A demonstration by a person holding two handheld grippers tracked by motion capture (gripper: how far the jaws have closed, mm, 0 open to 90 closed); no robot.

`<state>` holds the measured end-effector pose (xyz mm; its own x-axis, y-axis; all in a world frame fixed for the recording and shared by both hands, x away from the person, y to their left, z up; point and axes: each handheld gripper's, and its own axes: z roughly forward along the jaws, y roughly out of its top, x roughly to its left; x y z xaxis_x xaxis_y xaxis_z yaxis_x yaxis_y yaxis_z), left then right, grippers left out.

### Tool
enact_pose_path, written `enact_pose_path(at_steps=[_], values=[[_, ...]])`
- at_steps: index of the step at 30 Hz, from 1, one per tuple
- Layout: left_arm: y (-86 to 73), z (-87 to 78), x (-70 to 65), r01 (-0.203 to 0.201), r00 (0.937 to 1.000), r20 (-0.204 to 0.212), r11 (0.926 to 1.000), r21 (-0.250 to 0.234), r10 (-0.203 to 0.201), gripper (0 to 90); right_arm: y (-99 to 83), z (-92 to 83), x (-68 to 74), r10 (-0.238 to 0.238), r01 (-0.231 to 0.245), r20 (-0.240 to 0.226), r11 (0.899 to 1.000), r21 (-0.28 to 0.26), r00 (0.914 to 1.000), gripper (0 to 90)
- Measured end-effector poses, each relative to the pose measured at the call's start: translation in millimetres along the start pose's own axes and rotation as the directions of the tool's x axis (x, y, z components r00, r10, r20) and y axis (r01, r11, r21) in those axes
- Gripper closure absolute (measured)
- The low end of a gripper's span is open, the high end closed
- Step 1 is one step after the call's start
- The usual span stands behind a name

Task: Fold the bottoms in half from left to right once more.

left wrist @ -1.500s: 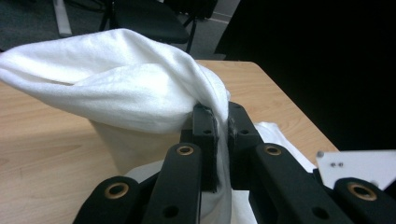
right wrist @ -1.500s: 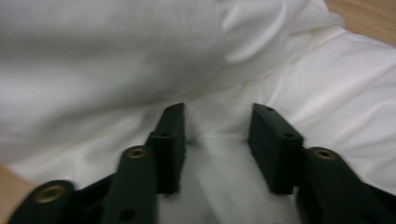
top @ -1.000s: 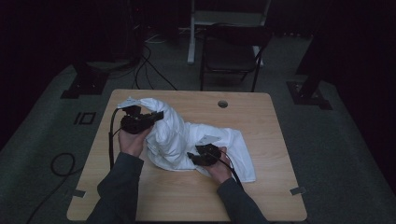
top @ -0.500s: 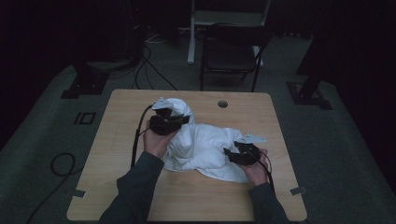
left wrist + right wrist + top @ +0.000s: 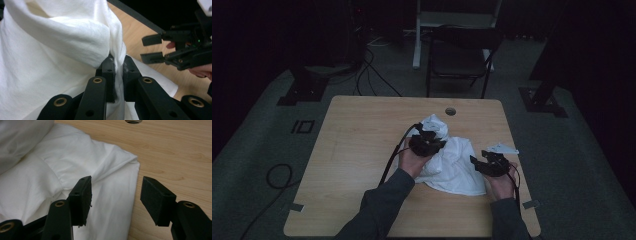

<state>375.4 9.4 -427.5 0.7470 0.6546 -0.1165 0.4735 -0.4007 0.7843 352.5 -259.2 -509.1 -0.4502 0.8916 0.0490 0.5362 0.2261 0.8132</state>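
Observation:
A crumpled white cloth [image 5: 454, 167] lies right of the middle of the wooden table [image 5: 357, 150]. My left gripper [image 5: 435, 141] is shut on a bunched fold at the cloth's top, and its pads pinch the fabric [image 5: 50, 50] tightly at the left gripper [image 5: 117, 63]. At the cloth's right edge, my right gripper [image 5: 475, 161] stands open, its jaws having just been opening. The cloth's corner [image 5: 50, 175] lies under the right gripper [image 5: 116, 192], with nothing pinched between the pads. The right gripper [image 5: 150, 47] also appears beyond the cloth in the left gripper view.
A round cable hole [image 5: 450, 111] sits near the table's far edge. A dark chair [image 5: 459, 55] stands behind the table. Cables [image 5: 277, 175] lie on the floor to the left. Bare wood stretches left of the cloth.
Both hands have moved to the right across the table. The left gripper dragged the bunched cloth along. The right gripper came off the cloth's middle to its right edge.

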Motion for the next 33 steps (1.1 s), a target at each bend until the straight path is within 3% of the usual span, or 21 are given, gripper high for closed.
enact_pose_path(at_steps=[9, 14, 17, 22, 27, 29, 33], values=[[-1.6, 13.6, -9.7, -0.016, 0.9998, 0.015, 0.9994, 0.030, 0.015, 81.0, -1.0, -1.1, -4.6, 0.013, -0.013, 0.012, 1.000, 0.001, 0.9998, 41.6], [-1.8, 21.8, -18.1, -0.023, 0.9974, 0.069, 0.9992, 0.034, 0.020, 68.4, -0.7, -1.8, -6.0, 0.015, -0.015, 0.022, 1.000, 0.004, 0.9996, 41.4], [-0.5, 22.5, -25.0, -0.045, 0.9958, 0.082, 0.9987, 0.024, 0.042, 57.7, -0.8, -1.5, -6.1, 0.015, -0.015, 0.023, 1.000, 0.004, 0.9996, 41.2], [0.8, 20.3, -29.3, -0.051, 0.9874, 0.150, 0.9987, -0.004, 0.051, 48.2, -2.1, 0.7, -3.7, 0.010, -0.010, 0.019, 1.000, 0.017, 0.9998, 41.0], [1.3, 18.2, -32.4, -0.065, 0.9809, 0.182, 0.9975, -0.028, 0.069, 46.9, -0.1, -1.4, -5.1, 0.009, -0.009, 0.026, 1.000, 0.009, 0.9996, 40.6], [2.0, 17.5, -34.9, -0.078, 0.9755, 0.203, 0.9962, -0.038, 0.084, 46.6, 0.6, -3.1, -6.3, 0.013, -0.013, 0.029, 1.000, 0.004, 0.9995, 40.6], [2.0, 18.4, -38.7, -0.092, 0.9740, 0.205, 0.9952, -0.035, 0.097, 47.2, 7.2, -7.9, -9.1, 0.020, -0.020, 0.025, 1.000, -0.019, 0.9995, 42.1]])
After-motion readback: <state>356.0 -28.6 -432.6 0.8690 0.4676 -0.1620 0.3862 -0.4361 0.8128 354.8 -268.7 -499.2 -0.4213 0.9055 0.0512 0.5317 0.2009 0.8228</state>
